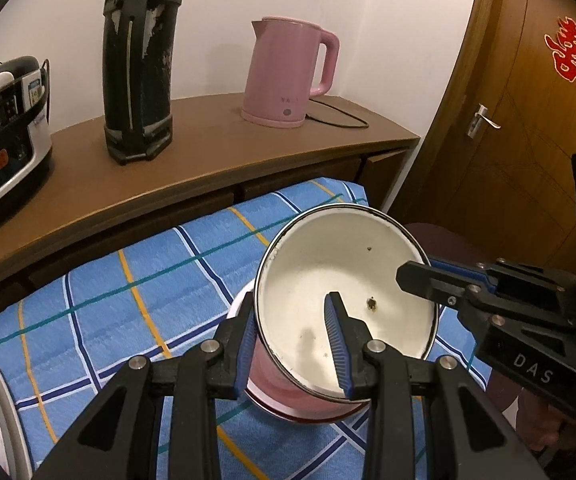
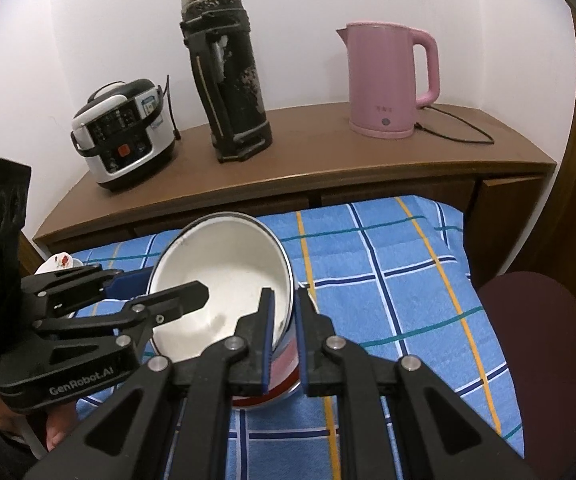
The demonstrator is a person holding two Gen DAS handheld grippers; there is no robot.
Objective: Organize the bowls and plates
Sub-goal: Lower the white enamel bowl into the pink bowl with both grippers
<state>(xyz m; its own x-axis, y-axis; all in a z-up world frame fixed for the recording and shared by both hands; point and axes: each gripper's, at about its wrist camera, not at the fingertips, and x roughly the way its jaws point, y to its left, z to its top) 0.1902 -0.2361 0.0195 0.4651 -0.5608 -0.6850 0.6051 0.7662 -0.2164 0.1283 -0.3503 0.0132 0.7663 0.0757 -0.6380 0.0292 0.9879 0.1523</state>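
Both grippers pinch the rim of one white-inside, pink-outside enamel bowl (image 1: 343, 300). Left gripper (image 1: 293, 346) fingers clamp the near-left wall, one inside, one outside. Right gripper (image 2: 284, 336) fingers are nearly shut on the thin rim at the opposite side.

The bowl sits tilted, w/ its base at a second pink bowl w/ red rim (image 1: 288, 410) on the blue checked cloth (image 1: 128, 300), near the table's right edge; can't tell if it's seated.

Risks:
- thin rim + smooth enamel: could slip out of the right fingers
- uneven lowering btwn the two hands: bowl could jam crooked or clang
- sideways push: stack could skid on the cloth toward the edge.
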